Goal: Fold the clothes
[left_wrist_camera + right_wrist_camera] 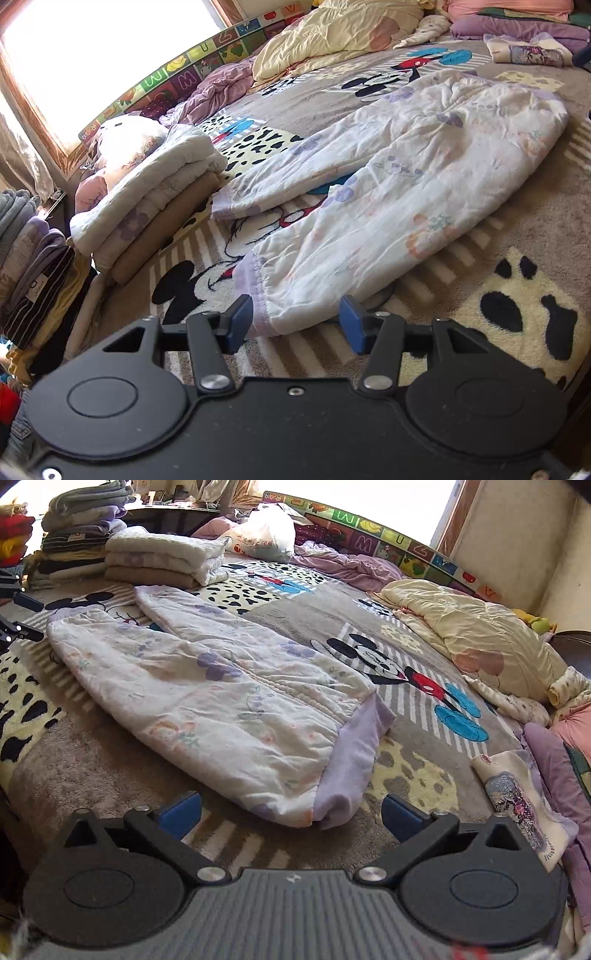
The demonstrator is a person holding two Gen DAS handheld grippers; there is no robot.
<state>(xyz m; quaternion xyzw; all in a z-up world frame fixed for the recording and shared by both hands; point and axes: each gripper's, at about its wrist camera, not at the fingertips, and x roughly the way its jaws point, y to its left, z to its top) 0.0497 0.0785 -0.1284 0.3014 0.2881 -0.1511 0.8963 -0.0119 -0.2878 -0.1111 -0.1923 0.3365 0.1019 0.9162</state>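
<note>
The white padded trousers with purple flowers point(388, 192) lie flat on the cartoon blanket point(517, 236), mid-frame, long way running up and right; one cuff sits between the half-spread left tongs point(295, 321), unpinched; the right tongs point(291, 812), wide apart, face the purple waistband point(351, 760).

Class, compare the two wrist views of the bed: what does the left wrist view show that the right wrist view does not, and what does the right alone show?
Only the left wrist view shows the window and the trousers' near leg cuff between the left gripper's open fingers. Only the right wrist view shows the purple waistband in front of the open right gripper. Both show the trousers, the folded stack and the cartoon blanket.
</note>
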